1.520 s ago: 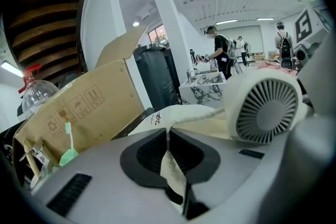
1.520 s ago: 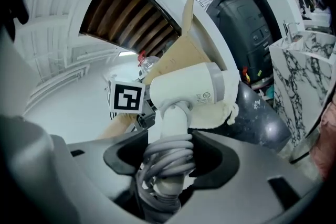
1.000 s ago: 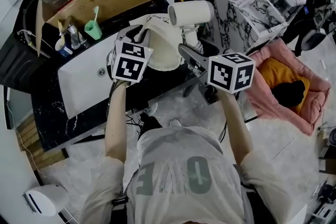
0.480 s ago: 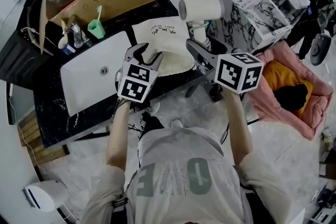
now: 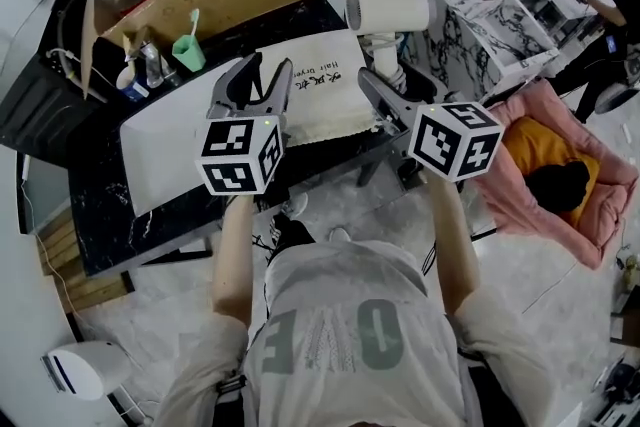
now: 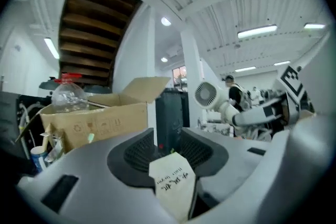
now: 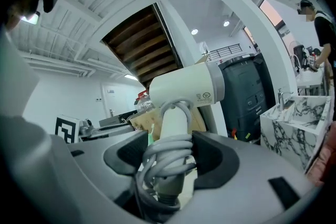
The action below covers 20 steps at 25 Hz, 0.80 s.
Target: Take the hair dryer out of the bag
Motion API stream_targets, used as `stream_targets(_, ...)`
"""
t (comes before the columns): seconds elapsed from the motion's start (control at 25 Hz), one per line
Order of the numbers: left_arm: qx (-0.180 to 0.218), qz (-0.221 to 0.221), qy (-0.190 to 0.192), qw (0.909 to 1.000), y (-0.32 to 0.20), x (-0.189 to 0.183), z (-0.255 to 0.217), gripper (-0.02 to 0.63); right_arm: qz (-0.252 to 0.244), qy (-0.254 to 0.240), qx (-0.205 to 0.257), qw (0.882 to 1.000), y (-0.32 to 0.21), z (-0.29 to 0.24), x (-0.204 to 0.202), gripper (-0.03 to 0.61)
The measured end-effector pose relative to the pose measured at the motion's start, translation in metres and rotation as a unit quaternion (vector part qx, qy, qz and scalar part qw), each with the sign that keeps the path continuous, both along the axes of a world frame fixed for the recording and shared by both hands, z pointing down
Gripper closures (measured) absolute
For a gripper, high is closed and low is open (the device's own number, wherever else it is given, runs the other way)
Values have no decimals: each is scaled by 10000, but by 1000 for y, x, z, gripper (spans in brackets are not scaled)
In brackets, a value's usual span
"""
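left tongs point(image 5: 268, 67) just opening — bag point(image 5: 318, 103) loose between | right tongs point(image 5: 385, 81) clamp hair dryer point(image 5: 388, 9)

The white hair dryer point(image 5: 388, 10) (pale cord wound round its handle) is upright with its barrel level, its handle clamped in the right gripper point(image 7: 168, 160). The cream cloth bag point(image 5: 318, 100), printed in dark letters, lies flat on the black counter point(image 5: 100, 205), apart from it.

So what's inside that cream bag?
The bag lies flat on the counter; its inside is covered by cloth. The hair dryer is outside, held in the right tongs.
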<state>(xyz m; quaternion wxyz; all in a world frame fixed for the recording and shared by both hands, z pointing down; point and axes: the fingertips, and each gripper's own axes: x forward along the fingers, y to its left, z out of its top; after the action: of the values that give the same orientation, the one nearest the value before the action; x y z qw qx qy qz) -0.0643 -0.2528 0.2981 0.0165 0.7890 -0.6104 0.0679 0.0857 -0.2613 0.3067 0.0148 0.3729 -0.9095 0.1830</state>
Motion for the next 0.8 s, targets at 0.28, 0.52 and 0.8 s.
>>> stream_targets(0.28, 1125, -1060, 411, 9871, 39, -27, -34, 560, 123, -165, 597, 9980, 8, -8, -6, 301)
stream_targets(0.52, 1561, -1403, 385, 9770, 71, -40, -23, 569, 266, -420, 1065, 9931, 20, -2, -10, 301)
stream_targets(0.8, 1539, -1604, 303, 9745, 79, -54, -9, 569, 300, -504, 1160, 9915, 36, 14, -13, 301)
